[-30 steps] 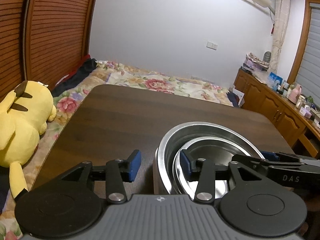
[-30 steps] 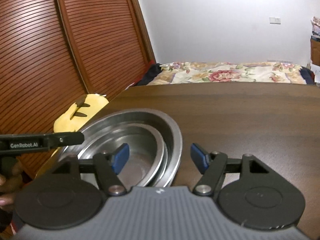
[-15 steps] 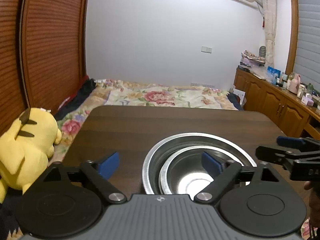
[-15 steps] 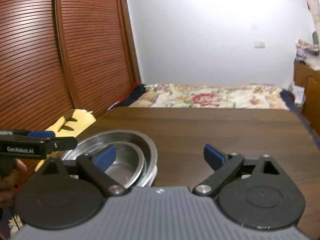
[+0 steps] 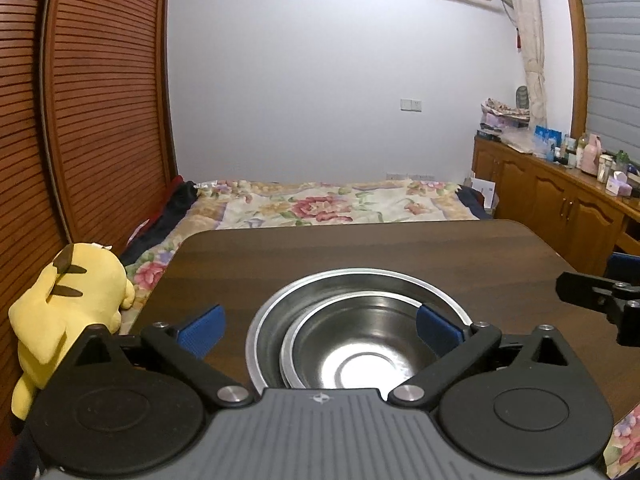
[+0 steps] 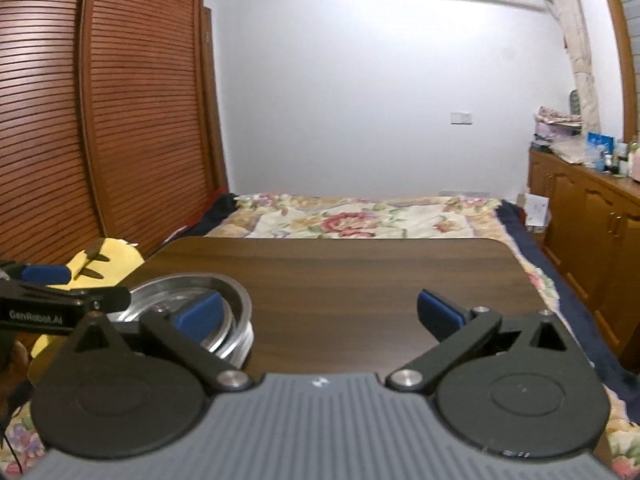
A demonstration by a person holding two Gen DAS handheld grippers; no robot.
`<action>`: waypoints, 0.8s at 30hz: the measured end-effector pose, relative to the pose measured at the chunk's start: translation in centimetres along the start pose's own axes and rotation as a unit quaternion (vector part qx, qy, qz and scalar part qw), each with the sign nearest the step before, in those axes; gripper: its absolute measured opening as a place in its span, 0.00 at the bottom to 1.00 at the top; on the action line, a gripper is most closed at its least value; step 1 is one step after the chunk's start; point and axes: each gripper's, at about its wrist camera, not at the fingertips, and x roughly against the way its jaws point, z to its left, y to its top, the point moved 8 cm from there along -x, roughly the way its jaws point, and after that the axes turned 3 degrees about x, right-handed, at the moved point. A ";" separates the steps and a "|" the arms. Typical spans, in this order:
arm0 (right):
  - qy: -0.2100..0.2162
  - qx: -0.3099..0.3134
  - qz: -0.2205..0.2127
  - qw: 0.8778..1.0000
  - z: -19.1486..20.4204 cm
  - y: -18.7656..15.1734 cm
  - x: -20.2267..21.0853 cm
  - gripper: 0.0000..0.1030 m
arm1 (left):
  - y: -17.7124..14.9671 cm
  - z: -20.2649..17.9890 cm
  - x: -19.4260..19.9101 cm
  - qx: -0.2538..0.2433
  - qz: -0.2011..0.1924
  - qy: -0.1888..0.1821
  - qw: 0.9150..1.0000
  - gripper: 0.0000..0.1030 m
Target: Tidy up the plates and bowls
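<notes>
A dark brown wooden table fills the middle of both views, a floral bedspread behind it. At lower left lies a yellow plush toy. The left gripper is spread wide, empty, blue pads clear of the small steel bowl nested inside the large steel bowl at lower centre. The right gripper gapes wide too, holding nothing.

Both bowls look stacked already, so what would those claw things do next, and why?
Probably just draw back and stop. The smaller bowl already sits nested in the larger bowl on the table, and both the left gripper and right gripper are open, holding nothing.
</notes>
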 end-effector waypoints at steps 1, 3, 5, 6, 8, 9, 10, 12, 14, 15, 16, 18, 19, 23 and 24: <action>-0.004 -0.001 0.000 1.000 -0.1 -0.2 0.3 1.00 | -0.2 -0.1 0.1 0.001 0.000 -0.002 1.000 1.00; -0.012 -0.003 0.001 1.000 -0.4 -0.6 0.7 1.00 | -0.6 -0.5 0.3 0.002 0.004 -0.004 1.000 1.00; -0.015 -0.003 0.002 1.000 -0.5 -1.0 1.0 1.00 | -1.0 -0.8 0.6 0.002 0.007 -0.005 1.000 1.00; -0.019 -0.003 0.002 1.000 -0.6 -1.3 1.2 1.00 | -1.3 -0.8 0.7 0.000 0.008 -0.006 1.000 1.00; -0.024 -0.006 0.003 1.000 -0.8 -1.6 1.3 1.00 | -1.6 -1.1 0.9 -0.002 0.008 -0.009 1.000 1.00; -0.023 -0.008 0.006 1.000 -0.8 -1.8 1.2 1.00 | -1.7 -1.1 1.0 -0.002 0.010 -0.009 1.000 1.00; -0.022 -0.010 0.008 1.000 -0.7 -1.9 1.2 1.00 | -1.8 -1.1 1.0 -0.001 0.011 -0.010 1.000 1.00; -0.022 -0.012 0.009 1.000 -0.8 -2.1 1.2 1.00 | -2.0 -1.2 1.2 -0.002 0.011 -0.007 1.000 1.00; -0.025 -0.013 0.010 1.000 -0.9 -2.3 1.3 1.00 | -2.0 -1.1 1.4 -0.001 0.010 -0.002 1.000 1.00; -0.025 -0.015 0.010 1.000 -1.0 -2.3 1.4 1.00 | -2.0 -1.2 1.5 0.000 0.008 -0.001 1.000 1.00; -0.026 -0.017 0.011 0.999 -1.1 -2.4 1.5 1.00 | -2.0 -1.3 1.7 0.001 0.007 -0.001 1.000 1.00; -0.029 -0.019 0.013 0.999 -1.2 -2.6 1.6 1.00 | -2.3 -1.7 1.9 0.001 0.006 -0.003 1.000 1.00; -0.029 -0.020 0.013 0.999 -1.3 -2.7 1.7 1.00 | -2.5 -1.9 2.0 0.000 0.006 -0.003 1.000 1.00; -0.030 -0.018 0.009 0.999 -1.3 -3.0 2.0 1.00 | -3.1 -2.5 1.9 -0.006 0.008 -0.004 1.000 1.00; -0.032 -0.016 0.008 0.999 -1.2 -3.0 2.0 1.00 | -3.2 -2.6 1.9 -0.007 0.008 -0.005 1.000 1.00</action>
